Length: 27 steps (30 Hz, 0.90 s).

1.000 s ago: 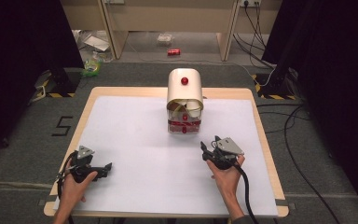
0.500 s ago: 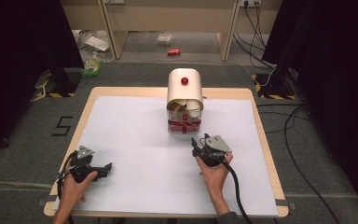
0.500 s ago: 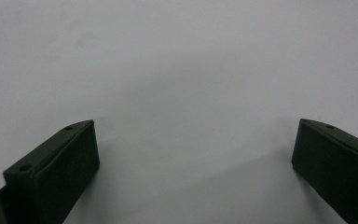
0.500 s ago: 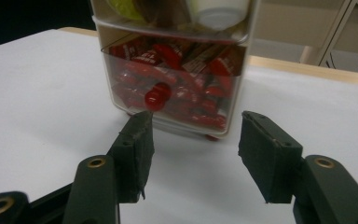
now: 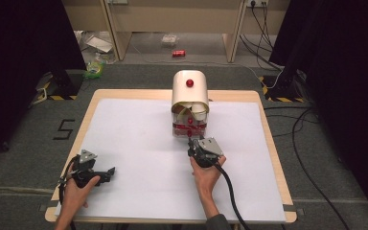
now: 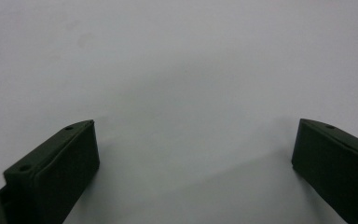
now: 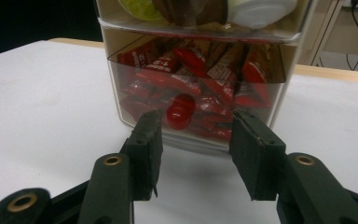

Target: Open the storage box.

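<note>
Two right gripper (image 7: pixel 196 154) fingers, closing with nothing between, face the drawer's red knob (image 7: pixel 181 111); packets (image 7: pixel 200 65) behind.

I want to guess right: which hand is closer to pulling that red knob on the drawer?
The right. Its tool sits just in front of the red knob on the clear drawer, jaws closing towards it. The left tool rests far off on the white table.
</note>
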Tool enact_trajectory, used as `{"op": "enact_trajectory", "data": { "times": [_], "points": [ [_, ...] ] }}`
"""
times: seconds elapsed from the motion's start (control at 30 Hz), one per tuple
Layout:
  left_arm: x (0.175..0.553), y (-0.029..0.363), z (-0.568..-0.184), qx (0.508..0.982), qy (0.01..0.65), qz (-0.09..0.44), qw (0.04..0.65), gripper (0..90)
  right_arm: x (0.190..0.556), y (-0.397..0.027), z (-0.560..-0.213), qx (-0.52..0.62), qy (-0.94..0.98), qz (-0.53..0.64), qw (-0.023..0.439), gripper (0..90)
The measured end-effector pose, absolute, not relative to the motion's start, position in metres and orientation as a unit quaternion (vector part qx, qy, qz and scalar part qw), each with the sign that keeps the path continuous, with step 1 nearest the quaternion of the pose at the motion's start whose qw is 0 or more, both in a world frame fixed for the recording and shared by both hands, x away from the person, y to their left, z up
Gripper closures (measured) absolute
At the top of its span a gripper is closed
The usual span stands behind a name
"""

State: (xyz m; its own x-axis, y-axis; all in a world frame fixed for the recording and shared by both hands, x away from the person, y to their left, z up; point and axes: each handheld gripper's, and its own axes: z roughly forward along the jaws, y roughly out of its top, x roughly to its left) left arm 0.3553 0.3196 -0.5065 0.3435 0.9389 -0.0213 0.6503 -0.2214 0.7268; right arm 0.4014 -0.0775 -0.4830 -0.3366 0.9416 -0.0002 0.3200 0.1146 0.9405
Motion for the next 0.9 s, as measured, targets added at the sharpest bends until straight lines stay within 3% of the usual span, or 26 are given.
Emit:
{"op": "enact_trajectory", "data": {
  "times": [0.63,0.9],
  "points": [
    [0.355,0.319,-0.506,0.75,0.529,0.221,0.329,0.0,0.415,-0.048,-0.491,0.473,0.668,0.44,0.37,69.5],
    [0.355,0.319,-0.506,0.75,0.529,0.22,0.33,0.0,0.417,-0.045,-0.492,0.482,0.661,0.437,0.374,71.5]
  ]
}}
